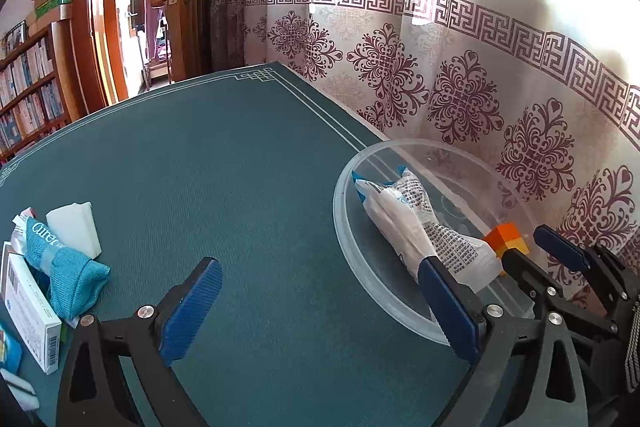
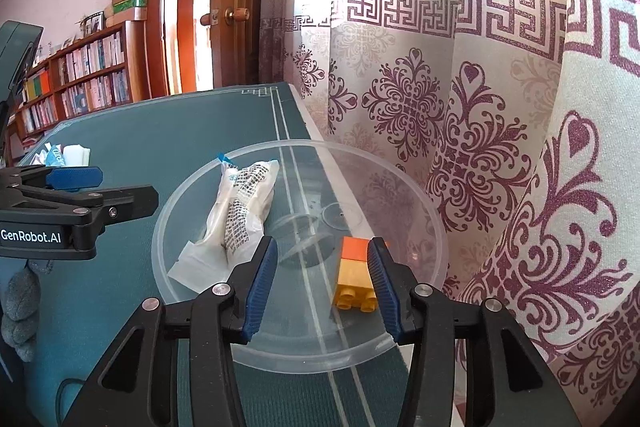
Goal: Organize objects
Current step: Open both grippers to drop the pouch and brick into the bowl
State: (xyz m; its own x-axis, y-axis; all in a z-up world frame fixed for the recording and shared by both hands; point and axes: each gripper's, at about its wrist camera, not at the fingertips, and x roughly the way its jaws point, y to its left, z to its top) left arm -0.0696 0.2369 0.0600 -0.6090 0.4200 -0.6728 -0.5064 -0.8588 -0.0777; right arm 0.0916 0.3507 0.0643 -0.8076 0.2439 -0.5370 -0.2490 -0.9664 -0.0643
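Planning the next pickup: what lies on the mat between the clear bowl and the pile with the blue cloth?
Nothing; in the left wrist view the green mat is bare between the clear bowl and the blue cloth.

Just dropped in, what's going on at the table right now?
A person is sorting small items into a clear plastic bowl with two handheld grippers. A white printed packet and an orange and yellow toy block already lie in it. The right gripper stands open around the block; the left gripper is open and empty. More packets and boxes wait on the green mat.
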